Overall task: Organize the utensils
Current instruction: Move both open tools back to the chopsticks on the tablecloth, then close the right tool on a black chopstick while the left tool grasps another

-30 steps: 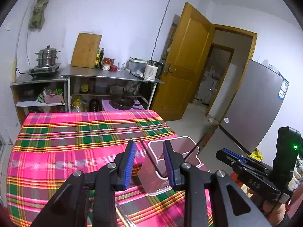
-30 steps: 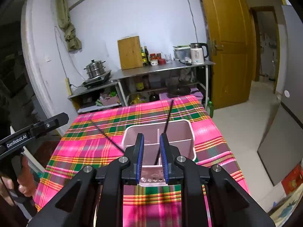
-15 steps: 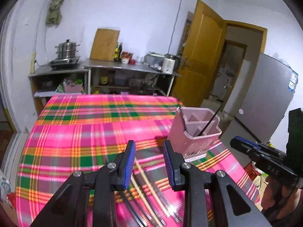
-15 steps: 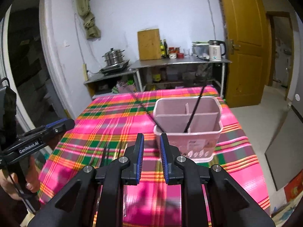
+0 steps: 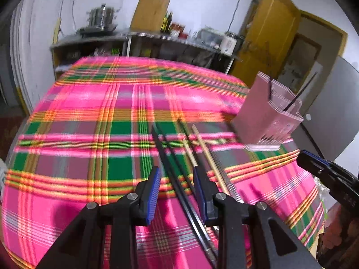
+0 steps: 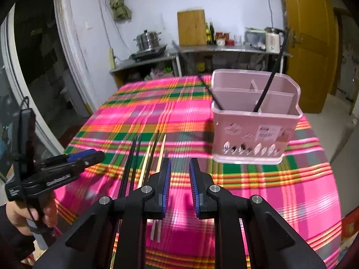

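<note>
Several chopsticks, black point(image 5: 167, 154) and pale wooden point(image 5: 207, 154), lie side by side on the pink plaid tablecloth point(image 5: 89, 116). A pink divided utensil holder point(image 6: 253, 121) stands to their right with two black chopsticks point(image 6: 268, 85) leaning in it; it also shows in the left wrist view point(image 5: 267, 118). My left gripper point(image 5: 177, 192) is open and empty, low over the near ends of the black chopsticks. My right gripper point(image 6: 179, 186) is open and empty, just right of the chopsticks point(image 6: 147, 157).
Metal shelving point(image 6: 202, 53) with a pot, cutting board, bottles and a kettle stands behind the table. A yellow door point(image 6: 314, 44) is at the right. The table's right edge drops to the floor near the holder.
Both grippers have pulled back from the holder and dropped toward the table's near side. The left gripper now hangs over the loose chopsticks. The right gripper's jaws have opened wider.
</note>
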Demonstrator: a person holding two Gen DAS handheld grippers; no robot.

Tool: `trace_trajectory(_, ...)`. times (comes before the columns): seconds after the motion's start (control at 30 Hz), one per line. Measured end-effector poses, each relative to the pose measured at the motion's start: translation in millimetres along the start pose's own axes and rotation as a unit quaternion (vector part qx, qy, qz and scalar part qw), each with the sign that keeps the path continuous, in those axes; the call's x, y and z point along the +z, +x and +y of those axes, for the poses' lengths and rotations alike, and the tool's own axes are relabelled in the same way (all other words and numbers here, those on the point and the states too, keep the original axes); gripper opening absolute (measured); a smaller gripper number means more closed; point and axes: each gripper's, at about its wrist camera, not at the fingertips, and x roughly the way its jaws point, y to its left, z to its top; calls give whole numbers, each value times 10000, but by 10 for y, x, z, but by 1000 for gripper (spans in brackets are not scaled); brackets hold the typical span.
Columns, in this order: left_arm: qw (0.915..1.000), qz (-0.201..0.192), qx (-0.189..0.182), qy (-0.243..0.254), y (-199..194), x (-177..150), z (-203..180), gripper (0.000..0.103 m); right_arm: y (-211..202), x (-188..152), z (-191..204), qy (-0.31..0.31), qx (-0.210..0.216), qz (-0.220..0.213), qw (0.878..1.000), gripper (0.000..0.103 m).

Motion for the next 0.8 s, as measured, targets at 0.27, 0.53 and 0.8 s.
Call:
trace_trajectory(0.27, 9988, 361, 219, -243, 441, -102, 135, 30, 329, -128, 28, -3, 82, 370, 9993, 18)
trace_trajectory(0.53, 9980, 153, 598, 108, 532, -78, 6, 30, 542, -162, 62, 11, 121, 528, 9985, 18)
trace_trajectory(0.8, 9959, 183, 827, 311, 538, -79, 8, 23, 664, -177, 59, 33, 156, 609, 9980, 18)
